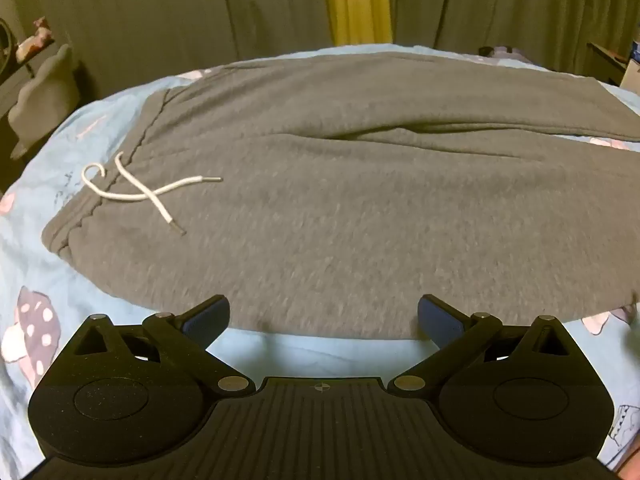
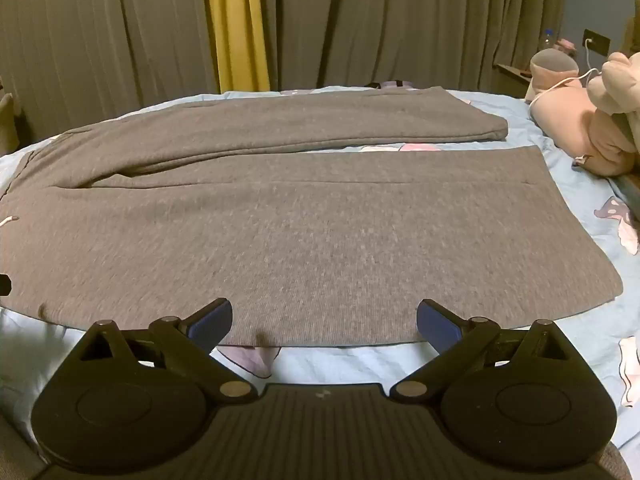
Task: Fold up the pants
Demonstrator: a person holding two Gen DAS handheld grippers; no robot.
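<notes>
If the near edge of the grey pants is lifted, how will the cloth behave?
The grey pants look like soft fleece with loose creases, so they would probably drape. The far leg would likely drag. The drawstring may dangle.

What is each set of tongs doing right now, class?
Left tongs: open, holding nothing, at the near edge of the grey sweatpants.
Right tongs: open, holding nothing, at the near trouser leg's edge.

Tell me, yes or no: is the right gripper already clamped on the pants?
No: the right gripper is open, its fingers spread wide just short of the near edge of the grey pants.
</notes>
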